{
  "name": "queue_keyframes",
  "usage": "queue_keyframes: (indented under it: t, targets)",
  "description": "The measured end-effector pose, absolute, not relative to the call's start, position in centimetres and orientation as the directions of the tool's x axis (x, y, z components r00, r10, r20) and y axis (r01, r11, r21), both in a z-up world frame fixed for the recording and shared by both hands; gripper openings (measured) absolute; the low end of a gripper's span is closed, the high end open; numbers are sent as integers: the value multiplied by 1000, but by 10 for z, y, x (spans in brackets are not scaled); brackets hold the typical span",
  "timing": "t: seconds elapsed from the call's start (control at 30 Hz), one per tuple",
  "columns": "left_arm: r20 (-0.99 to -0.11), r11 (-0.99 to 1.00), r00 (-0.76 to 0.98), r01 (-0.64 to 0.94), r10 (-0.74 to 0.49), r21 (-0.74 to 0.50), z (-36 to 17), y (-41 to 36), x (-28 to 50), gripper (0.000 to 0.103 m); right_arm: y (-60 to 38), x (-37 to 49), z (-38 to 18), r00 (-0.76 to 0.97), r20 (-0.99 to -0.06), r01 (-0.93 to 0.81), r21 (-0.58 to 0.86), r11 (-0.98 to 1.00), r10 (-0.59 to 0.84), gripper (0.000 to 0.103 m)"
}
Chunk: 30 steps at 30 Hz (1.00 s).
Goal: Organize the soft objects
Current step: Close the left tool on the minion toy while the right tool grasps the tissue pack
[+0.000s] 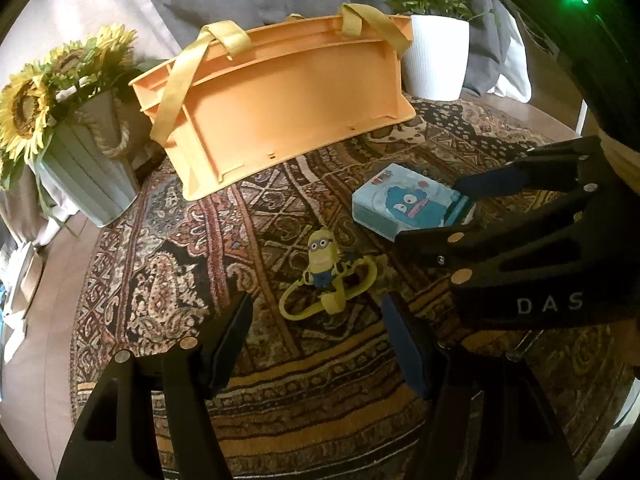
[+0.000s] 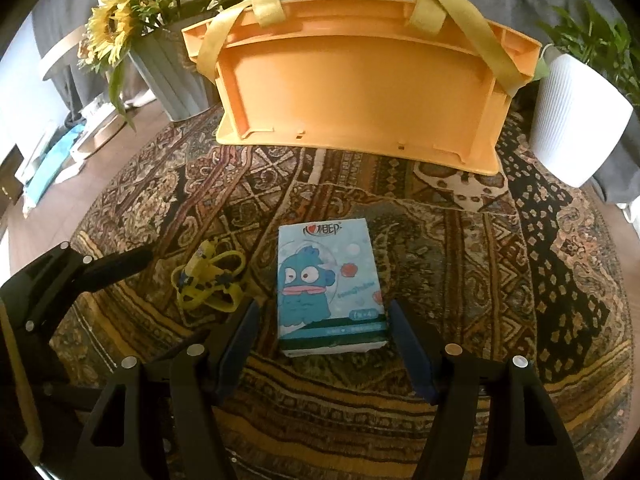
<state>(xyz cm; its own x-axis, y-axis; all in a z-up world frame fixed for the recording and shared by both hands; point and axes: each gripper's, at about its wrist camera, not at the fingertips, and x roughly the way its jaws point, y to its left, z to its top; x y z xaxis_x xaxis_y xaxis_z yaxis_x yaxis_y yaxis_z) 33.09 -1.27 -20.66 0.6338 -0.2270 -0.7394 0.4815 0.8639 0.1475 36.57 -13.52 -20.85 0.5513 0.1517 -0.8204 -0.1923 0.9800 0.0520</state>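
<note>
A yellow Minion soft toy with loop straps lies on the patterned rug, just ahead of my open, empty left gripper. A light-blue tissue pack with a blue cartoon fish lies beside it. My right gripper is open with its pads on either side of the pack's near end, not closed on it. The right gripper also shows in the left wrist view, at the pack. The toy also shows in the right wrist view. An orange crate with yellow fabric handles stands at the back.
A pale ribbed pot of sunflowers stands left of the crate. A white pot with a green plant stands to its right. Grey fabric hangs behind. Wooden floor surrounds the round rug.
</note>
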Motion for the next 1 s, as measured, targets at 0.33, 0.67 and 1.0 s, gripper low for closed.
queue_keyframes:
  t: [0.33,0.67,1.0]
  targets:
    - [-751,836,618,521,-231,172,-211,-25,342,67,-140,369,-210,560,-813,-184,65,981,159,68]
    - [-761,832,605,530,-233,167,-213,-31,353,63,-144,370,-212,563,-809,-177,81,981,169,66]
    - [-757,839,613,518,-229,166,-211,-29,348,45,-144,367,-216,556,-808,-188,105,976,194,56]
